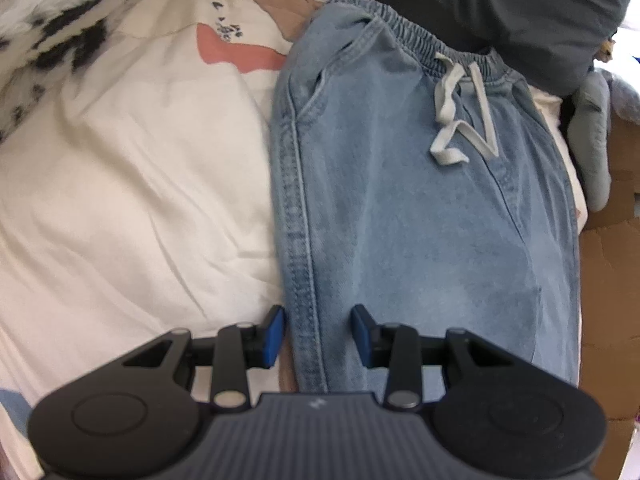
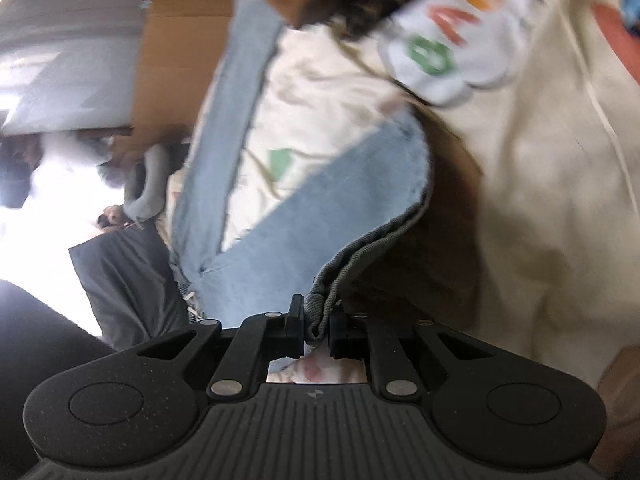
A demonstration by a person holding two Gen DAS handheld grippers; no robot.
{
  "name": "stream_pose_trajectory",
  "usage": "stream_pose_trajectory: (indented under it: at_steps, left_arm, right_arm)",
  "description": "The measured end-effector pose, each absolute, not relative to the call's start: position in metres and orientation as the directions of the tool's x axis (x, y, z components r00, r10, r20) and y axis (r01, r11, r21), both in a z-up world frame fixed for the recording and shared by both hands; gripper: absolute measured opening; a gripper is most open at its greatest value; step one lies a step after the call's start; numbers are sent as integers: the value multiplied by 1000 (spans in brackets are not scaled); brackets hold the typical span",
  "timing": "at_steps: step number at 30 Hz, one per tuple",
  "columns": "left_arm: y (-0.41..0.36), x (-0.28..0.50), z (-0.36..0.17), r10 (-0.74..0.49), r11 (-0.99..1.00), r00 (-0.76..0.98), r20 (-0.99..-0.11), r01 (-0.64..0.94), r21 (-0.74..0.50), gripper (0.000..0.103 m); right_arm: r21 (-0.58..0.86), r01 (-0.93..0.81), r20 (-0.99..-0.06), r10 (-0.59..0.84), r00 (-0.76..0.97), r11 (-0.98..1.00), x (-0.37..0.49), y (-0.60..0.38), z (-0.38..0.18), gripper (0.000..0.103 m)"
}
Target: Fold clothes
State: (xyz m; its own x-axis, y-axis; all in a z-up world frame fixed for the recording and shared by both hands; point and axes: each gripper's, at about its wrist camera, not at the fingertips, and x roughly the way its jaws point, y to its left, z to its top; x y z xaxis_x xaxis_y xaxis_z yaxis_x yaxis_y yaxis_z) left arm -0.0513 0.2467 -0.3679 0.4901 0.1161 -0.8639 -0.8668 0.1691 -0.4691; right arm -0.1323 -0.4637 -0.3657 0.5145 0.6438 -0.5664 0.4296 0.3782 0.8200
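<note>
The jeans (image 1: 420,208) are light blue denim with an elastic waistband and a pale drawstring (image 1: 460,112) tied loosely at the front. They lie flat, front side up, waist at the far end, on a cream bedcover (image 1: 120,200). In the right wrist view one leg (image 2: 320,216) is lifted and folded back, its hem bunched and pinched, while the other leg runs straight away along the cover.
</note>
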Motion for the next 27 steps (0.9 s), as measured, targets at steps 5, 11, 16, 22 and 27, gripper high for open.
stream_pose_trajectory:
  at_steps: [5, 11, 16, 22, 27]
  left_arm:
    - [252, -68, -368, 139, 123, 536, -833, -844, -522, 39]
    - [259, -77, -372, 134, 106, 577, -806, -817, -567, 39]
    - [268, -70, -378, 136, 101, 591, -795, -807, -582, 39]
    - [280, -63, -383, 158, 65, 608, -778, -793, -606, 39]
    - [282, -66, -371, 179, 73, 643, -744, -763, -642, 39]
  right_arm:
    - [819, 396, -572, 631, 524, 415, -119, -465, -343, 9]
    - [813, 382, -582, 614, 534, 439, -112, -464, -327, 9]
    - [806, 378, -591, 597, 542, 455, -113, -462, -319, 9]
    - [792, 388, -609, 579, 542, 471, -109, -458, -316, 9]
    - [790, 392, -612, 568, 550, 471, -107, -459, -315, 9]
